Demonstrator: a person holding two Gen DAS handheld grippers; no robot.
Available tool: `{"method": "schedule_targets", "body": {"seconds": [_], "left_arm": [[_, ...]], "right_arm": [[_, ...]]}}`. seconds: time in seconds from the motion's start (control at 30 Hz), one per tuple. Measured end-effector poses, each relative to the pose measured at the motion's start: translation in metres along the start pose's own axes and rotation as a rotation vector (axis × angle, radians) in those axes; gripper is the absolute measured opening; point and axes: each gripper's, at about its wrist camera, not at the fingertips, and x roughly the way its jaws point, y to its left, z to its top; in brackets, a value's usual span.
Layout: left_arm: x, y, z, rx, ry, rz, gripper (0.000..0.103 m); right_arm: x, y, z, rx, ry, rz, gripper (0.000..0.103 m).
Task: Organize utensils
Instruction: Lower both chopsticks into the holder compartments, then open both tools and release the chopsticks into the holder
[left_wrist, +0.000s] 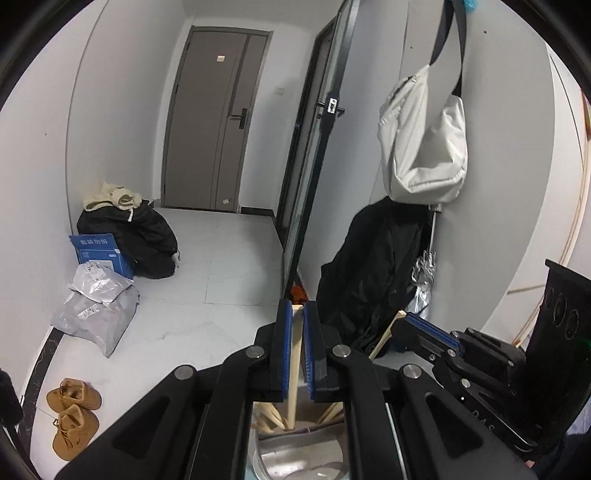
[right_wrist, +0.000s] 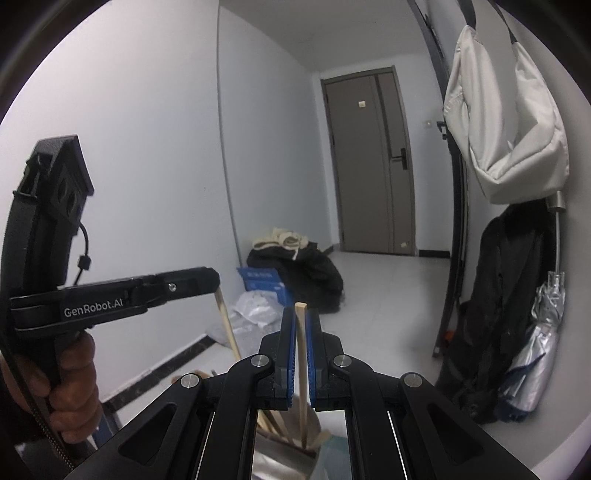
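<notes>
At 6 o'clock below both views, with each hand-held gripper, left (left_wrist: 297, 314) and right (right_wrist: 300, 314), clamped on a chopstick (left_wrist: 293, 369) over the metal holder (left_wrist: 295, 461), any tilt snags its rim.

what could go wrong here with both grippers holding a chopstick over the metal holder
1. The left gripper and right gripper each pinch one thin chopstick near its top, so either long free end could pivot and miss the metal holder.
2. The chopsticks already in the holder lean at angles and could block or deflect a new one.
3. The grippers sit close together and could knock each other.
</notes>
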Motion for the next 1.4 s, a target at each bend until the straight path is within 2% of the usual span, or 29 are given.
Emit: {"method": "schedule_targets", "body": {"seconds": [0.27, 0.37, 0.43, 0.57, 0.63, 0.7, 0.77, 0.83, 0.93, 1.0, 1.17, 1.27, 1.33, 1.4], "left_arm": [[0.008, 0.010, -0.015, -0.057, 0.053, -0.046, 0.003], [0.012, 0.009, -0.020, -0.058, 0.087, -0.063, 0.003], [0.018, 0.007, -0.024, -0.051, 0.138, -0.086, 0.003], [0.023, 0.004, -0.032, -0.038, 0.190, -0.072, 0.004], [0.024, 0.008, -0.035, -0.067, 0.220, -0.068, 0.010], [0.023, 0.010, -0.038, -0.090, 0.238, -0.064, 0.030], [0.018, 0.011, -0.041, -0.100, 0.231, -0.045, 0.040], [0.014, 0.009, -0.042, -0.093, 0.225, -0.030, 0.041], [0.005, 0.006, -0.044, -0.103, 0.223, -0.013, 0.050], [0.000, 0.006, -0.045, -0.110, 0.215, 0.004, 0.064], [-0.025, -0.004, -0.050, -0.115, 0.165, 0.099, 0.086], [-0.039, -0.014, -0.053, -0.096, 0.140, 0.197, 0.090], [-0.051, -0.020, -0.056, -0.086, 0.110, 0.227, 0.096], [-0.061, -0.024, -0.059, -0.086, 0.080, 0.248, 0.102]], "right_arm": [[0.005, 0.003, -0.019, -0.030, 0.066, -0.005, 0.005], [0.006, 0.003, -0.027, -0.017, 0.086, 0.006, 0.005], [0.008, 0.002, -0.031, -0.005, 0.100, 0.010, 0.006], [0.012, 0.002, -0.035, 0.002, 0.141, 0.020, 0.007], [0.008, 0.000, -0.037, 0.021, 0.141, 0.018, 0.008], [0.002, -0.001, -0.039, 0.045, 0.140, 0.017, 0.008], [-0.006, -0.003, -0.043, 0.065, 0.140, 0.013, 0.009], [-0.014, -0.004, -0.046, 0.075, 0.144, 0.001, 0.012], [-0.028, -0.003, -0.054, 0.095, 0.145, -0.016, 0.028], [-0.040, -0.004, -0.057, 0.111, 0.149, -0.030, 0.042], [-0.065, 0.003, -0.062, 0.123, 0.133, -0.041, 0.049], [-0.077, 0.006, -0.064, 0.133, 0.121, -0.048, 0.056], [-0.091, 0.010, -0.064, 0.143, 0.101, -0.053, 0.059], [-0.101, 0.013, -0.065, 0.145, 0.087, -0.062, 0.067]]}}
